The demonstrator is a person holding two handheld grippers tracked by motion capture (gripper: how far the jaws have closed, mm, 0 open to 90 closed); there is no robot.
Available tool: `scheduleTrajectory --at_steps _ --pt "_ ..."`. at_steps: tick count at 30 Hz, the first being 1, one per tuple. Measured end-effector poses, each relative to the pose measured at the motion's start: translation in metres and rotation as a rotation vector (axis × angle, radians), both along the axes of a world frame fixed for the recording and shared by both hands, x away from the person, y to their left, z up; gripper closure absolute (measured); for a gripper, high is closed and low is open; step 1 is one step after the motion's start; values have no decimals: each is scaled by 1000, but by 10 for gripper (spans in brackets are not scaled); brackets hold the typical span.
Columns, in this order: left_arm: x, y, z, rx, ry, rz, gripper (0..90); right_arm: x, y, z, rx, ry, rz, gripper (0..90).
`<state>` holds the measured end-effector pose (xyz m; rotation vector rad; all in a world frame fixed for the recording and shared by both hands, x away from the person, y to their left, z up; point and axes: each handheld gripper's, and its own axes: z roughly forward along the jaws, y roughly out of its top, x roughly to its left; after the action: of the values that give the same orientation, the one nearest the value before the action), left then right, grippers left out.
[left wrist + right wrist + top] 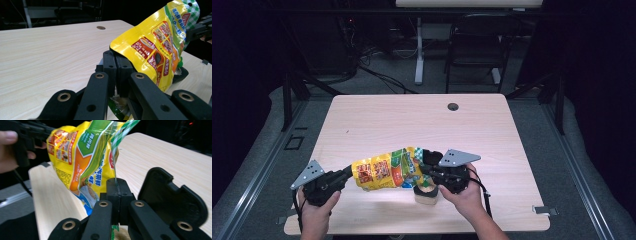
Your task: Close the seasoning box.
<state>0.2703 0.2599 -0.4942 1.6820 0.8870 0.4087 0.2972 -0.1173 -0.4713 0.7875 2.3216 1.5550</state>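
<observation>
Snack bag (384, 172), yellow and green, hangs stretched above the worktop (412, 125) at lower centre, each end pinched by a clamped gripper, left (346, 175) and right (424, 170). A small tan block (426, 196) sits beneath. Judging so, tearing open seems underway; next needs opposed pulling.

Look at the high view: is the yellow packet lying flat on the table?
No. The yellow packet hangs above the table, pinched between the left gripper and the right gripper.
</observation>
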Motion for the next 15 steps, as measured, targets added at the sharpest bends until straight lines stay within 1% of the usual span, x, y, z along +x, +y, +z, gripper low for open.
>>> scheduleTrajectory --at_steps 1,2,3,5,6,7,9,13,15 --pt "0 -1 0 -4 -1 1 888 1 -1 0 13 14 13 890" --pt "0 -1 0 4 -2 -3 889 2 -1 0 35 31 27 882" --pt "0 -2 0 2 -7 -1 889 2 -2 0 43 38 37 877" --pt "-1 -3 0 13 -1 -4 889 2 -1 0 45 37 33 880" --pt "0 -2 0 13 0 -6 889 2 -1 0 44 36 33 883" --pt "0 -3 -1 1 -6 -3 889 2 -1 0 46 37 32 884" --pt "0 -2 -1 11 6 -3 889 2 0 0 47 37 32 887" --pt "1 -2 -3 3 4 0 889 3 2 1 47 34 36 900" --pt "1 -2 -4 3 11 7 890 4 2 3 48 36 38 900"
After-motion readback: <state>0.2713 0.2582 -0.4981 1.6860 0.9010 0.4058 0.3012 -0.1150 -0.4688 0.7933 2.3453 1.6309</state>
